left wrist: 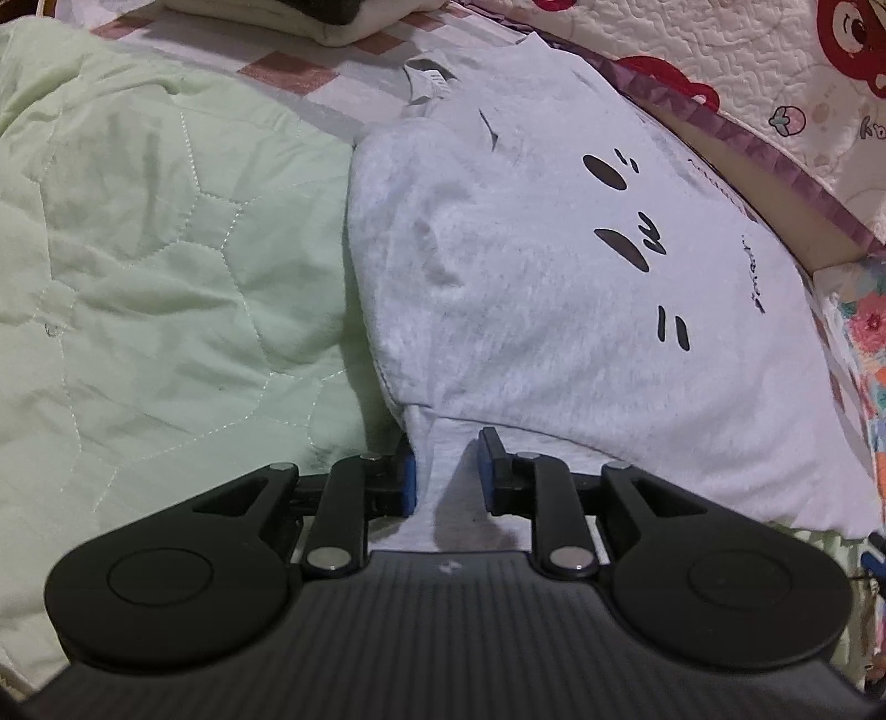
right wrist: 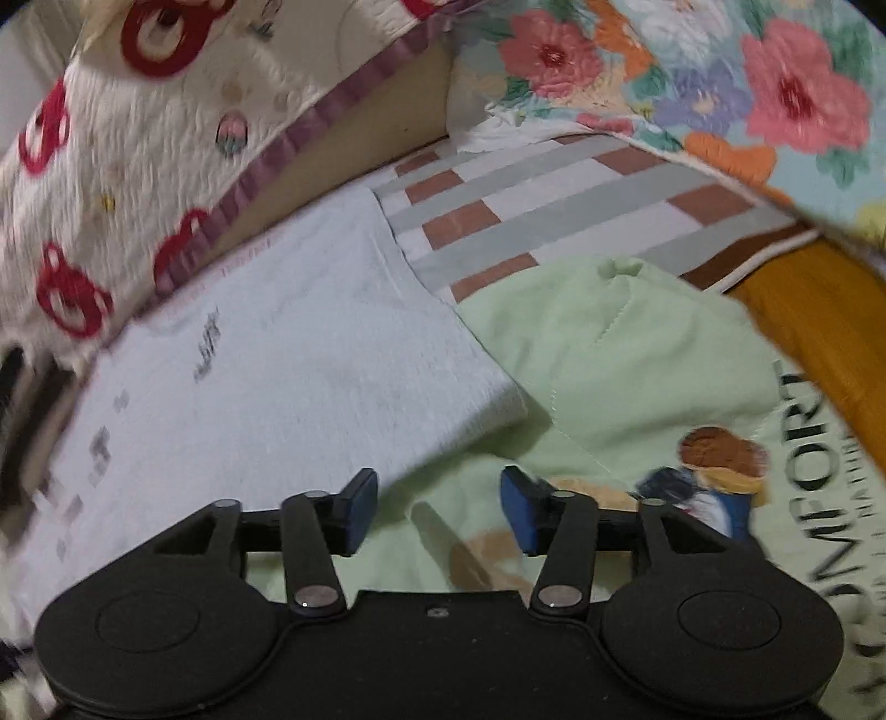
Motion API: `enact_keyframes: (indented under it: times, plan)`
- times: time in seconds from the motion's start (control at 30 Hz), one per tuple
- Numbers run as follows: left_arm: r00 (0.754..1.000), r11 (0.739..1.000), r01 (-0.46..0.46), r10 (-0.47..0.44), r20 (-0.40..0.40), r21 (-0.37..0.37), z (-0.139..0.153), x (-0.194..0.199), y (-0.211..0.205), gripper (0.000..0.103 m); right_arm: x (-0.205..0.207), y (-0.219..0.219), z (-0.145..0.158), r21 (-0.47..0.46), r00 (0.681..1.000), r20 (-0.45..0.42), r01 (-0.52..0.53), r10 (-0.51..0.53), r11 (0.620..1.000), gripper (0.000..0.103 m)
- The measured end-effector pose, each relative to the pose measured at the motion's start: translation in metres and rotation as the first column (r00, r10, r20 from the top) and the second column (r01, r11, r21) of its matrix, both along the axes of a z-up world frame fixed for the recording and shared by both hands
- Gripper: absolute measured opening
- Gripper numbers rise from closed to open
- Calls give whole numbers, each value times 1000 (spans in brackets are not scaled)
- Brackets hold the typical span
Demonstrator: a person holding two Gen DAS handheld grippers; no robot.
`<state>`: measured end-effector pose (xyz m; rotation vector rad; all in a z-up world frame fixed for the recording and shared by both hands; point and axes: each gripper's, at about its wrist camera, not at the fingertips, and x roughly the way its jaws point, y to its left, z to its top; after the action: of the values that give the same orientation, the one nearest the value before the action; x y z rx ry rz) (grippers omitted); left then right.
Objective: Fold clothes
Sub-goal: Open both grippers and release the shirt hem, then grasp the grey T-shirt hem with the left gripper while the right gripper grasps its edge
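A light grey T-shirt with a black cartoon face lies partly folded on the bed, collar at the far end. Its near strip of cloth runs between the blue pads of my left gripper, whose jaws stand apart; the left pad touches the cloth, the right pad is clear of it. The right wrist view shows the same shirt at the left. My right gripper is open just off the shirt's near right corner, over the green quilt, with nothing between its fingers.
A pale green quilt lies left of the shirt and under my right gripper. The checked bed sheet shows beyond. A bear-print blanket and a floral cover border the far side. Folded white clothes sit at the top.
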<state>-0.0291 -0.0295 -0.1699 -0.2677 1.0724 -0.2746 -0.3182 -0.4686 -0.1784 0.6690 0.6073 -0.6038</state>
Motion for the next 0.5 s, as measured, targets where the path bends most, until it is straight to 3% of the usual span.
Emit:
enact_keyframes:
  times: [0.07, 0.1, 0.13, 0.17, 0.23, 0.3, 0.4, 0.5]
  plan:
    - [1000, 999, 15, -16, 17, 34, 2, 0, -5, 18, 5, -6, -5, -9, 999, 32, 2, -2, 1000, 57]
    - [999, 998, 28, -30, 32, 62, 3, -1, -8, 9, 7, -9, -7, -13, 999, 47, 4, -3, 1000, 56]
    - [998, 995, 43, -47, 48, 95, 5, -2, -10, 3, 10, -12, -10, -18, 998, 63, 5, -4, 1000, 38]
    - [996, 991, 55, -63, 65, 126, 8, -3, -12, 3, 12, -14, -12, -22, 997, 79, 7, -5, 1000, 4]
    - [990, 980, 75, -95, 101, 184, 14, -6, -17, 3, 17, -16, -11, -59, 995, 102, 3, 3, 998, 4]
    - [986, 977, 84, -111, 128, 196, 20, -9, -19, 3, 22, -9, 4, -157, 994, 103, -14, 31, 988, 3]
    - [989, 986, 73, -90, 116, 147, 21, -8, -13, 6, 27, -5, 15, -232, 994, 99, -30, 55, 972, 3]
    - [998, 999, 31, -32, 62, 19, 15, -3, 1, 8, 28, -7, 17, -250, 994, 91, -38, 63, 967, 3]
